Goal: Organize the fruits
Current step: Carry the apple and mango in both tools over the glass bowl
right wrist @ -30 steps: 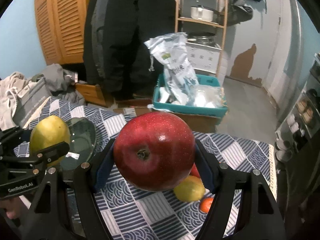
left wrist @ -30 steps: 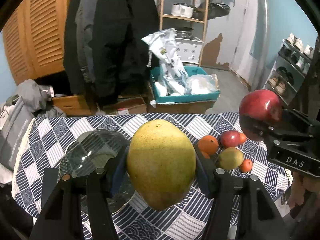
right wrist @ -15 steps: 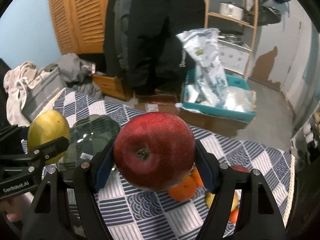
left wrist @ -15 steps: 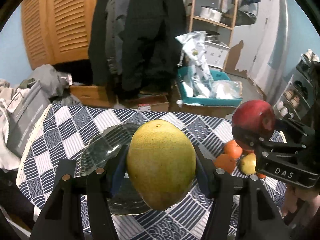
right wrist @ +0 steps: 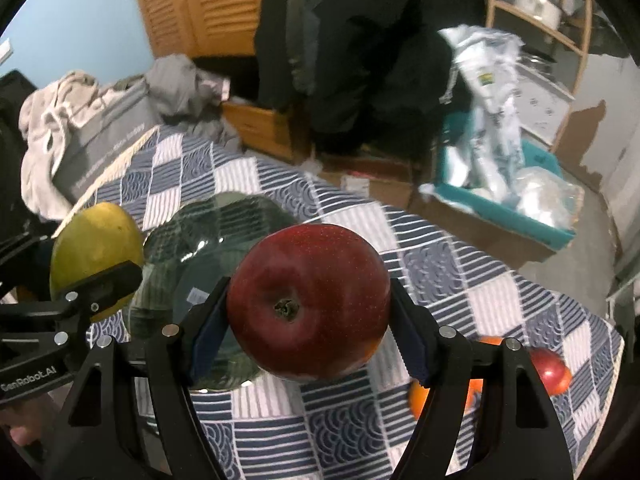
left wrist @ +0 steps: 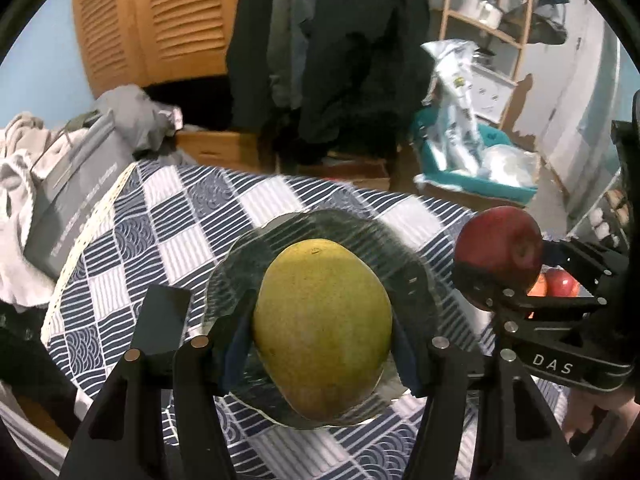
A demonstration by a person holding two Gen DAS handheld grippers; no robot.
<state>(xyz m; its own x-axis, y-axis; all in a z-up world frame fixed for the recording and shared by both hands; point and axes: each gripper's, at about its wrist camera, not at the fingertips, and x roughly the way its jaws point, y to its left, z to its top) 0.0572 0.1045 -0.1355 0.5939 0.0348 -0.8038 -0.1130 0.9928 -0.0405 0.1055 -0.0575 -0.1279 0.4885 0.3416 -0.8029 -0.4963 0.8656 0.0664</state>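
Under everything is the bench (left wrist: 172, 216), covered in a blue and white patterned cloth that may slide or bunch if you drag anything across it. On it sits the glass plate (left wrist: 348, 228), wide, shallow and wavy-edged. Treat it as brittle and slick: fruit set down hard could chip it, and round fruit may roll toward the low middle.

Your left tool (left wrist: 322, 334) is clamped on the mango (left wrist: 322, 330), gripped across its broad middle and hanging over the plate, clear of the glass as far as the left wrist view shows. It looks like the heaviest piece here, with smooth skin that probably bruises under pressure, so a squeeze across the widest part, no firmer than needed, suits it.

Your right tool (right wrist: 308, 304) is clamped on the red apple (right wrist: 308, 300), pads on its two sides, blossom end facing the camera, held above the bench just beside the plate's edge. The apple should be firm and waxy, so it tolerates the grip but could slip if tilted.

At the bench's far right corner lie the loose small fruits (right wrist: 548, 370), a red one and orange ones, light and prone to rolling.
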